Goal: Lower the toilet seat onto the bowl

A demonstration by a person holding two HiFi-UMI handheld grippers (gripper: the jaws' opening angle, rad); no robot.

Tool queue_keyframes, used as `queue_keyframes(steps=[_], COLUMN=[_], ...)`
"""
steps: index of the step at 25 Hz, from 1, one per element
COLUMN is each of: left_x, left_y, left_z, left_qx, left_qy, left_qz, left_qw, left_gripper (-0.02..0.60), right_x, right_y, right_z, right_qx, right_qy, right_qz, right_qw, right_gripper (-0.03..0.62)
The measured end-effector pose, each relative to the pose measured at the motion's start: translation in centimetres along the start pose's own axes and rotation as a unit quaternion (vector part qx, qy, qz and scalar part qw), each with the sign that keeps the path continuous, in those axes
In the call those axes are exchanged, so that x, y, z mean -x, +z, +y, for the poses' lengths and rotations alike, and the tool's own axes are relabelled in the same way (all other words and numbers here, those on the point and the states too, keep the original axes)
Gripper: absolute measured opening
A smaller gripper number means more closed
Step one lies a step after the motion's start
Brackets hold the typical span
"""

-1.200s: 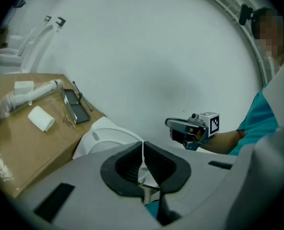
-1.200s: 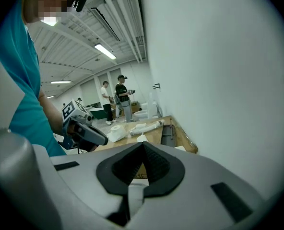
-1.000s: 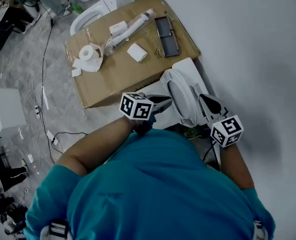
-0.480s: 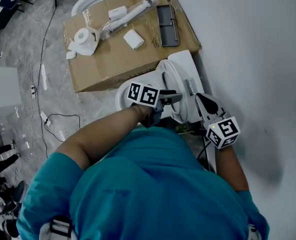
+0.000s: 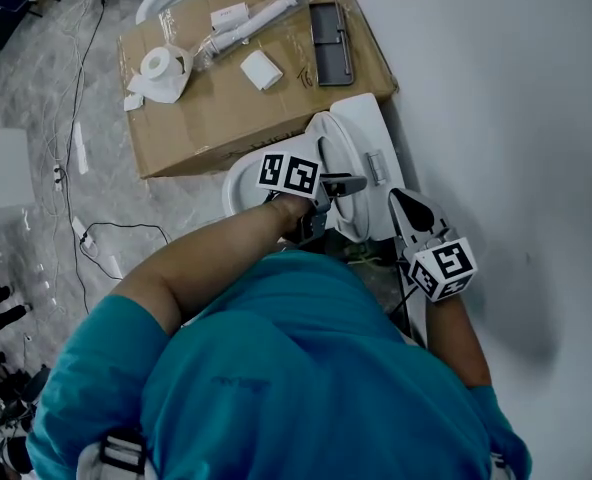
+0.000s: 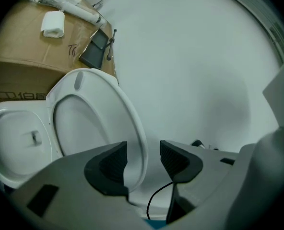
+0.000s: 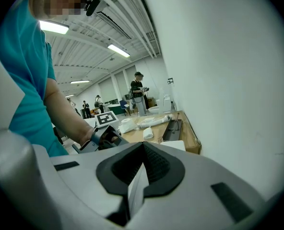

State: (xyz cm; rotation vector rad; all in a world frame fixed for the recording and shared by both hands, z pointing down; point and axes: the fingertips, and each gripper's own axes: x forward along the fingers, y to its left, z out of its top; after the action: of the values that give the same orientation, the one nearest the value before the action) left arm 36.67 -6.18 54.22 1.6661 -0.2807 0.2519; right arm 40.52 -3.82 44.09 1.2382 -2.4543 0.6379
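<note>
Opening, left gripper's (image 6: 143, 151) two fingers (image 6: 112, 166) flank one seat (image 6: 94, 128).

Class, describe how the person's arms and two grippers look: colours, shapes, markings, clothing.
The left gripper and right gripper have pale grey bodies and dark, ribbed jaw pads. Each carries a white cube printed with black square markers. The person wears a teal short-sleeved shirt. The left jaws have just been opening, with the seat rim between them.

Toilet seat (image 6: 127, 110): smooth glossy white plastic. Cardboard box (image 5: 216, 118), far left: matt brown. Floor (image 5: 36, 98): polished grey stone look.
</note>
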Motion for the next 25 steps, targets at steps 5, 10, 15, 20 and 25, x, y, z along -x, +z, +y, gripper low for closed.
queue_keyframes(steps=[5, 10, 15, 20, 25], left_x=[-0.6, -0.4, -0.3, -0.3, -0.3], left_y=[-0.1, 0.0, -0.1, -0.1, 0.0], left_z=[0.4, 0.6, 0.3, 0.2, 0.2], left_qx=[0.007, -0.008, -0.012, -0.017, -0.028], left_qy=[0.012, 0.022, 0.014, 0.015, 0.022], left_qz=[0.007, 0.001, -0.004, -0.007, 0.001], left_qw=[0.9999, 0.9997, 0.9998, 0.9997, 0.9994], left_gripper=[0.2, 0.082, 0.057, 0.048, 0.049], right_x=[0.2, 0.4, 0.6, 0.7, 0.8], right_y=[-0.4, -0.6, -1.0, -1.1, -1.0], right_z=[0.1, 0.2, 0.3, 0.4, 0.4], right_qx=[0.0, 0.002, 0.0, 0.002, 0.002], right_qy=[-0.004, -0.007, -0.009, -0.011, -0.013], right_qz=[0.003, 0.005, 0.006, 0.007, 0.006], right_qw=[1.0, 1.0, 1.0, 1.0, 1.0], right_gripper=[-0.006, -0.006, -0.006, -0.006, -0.006])
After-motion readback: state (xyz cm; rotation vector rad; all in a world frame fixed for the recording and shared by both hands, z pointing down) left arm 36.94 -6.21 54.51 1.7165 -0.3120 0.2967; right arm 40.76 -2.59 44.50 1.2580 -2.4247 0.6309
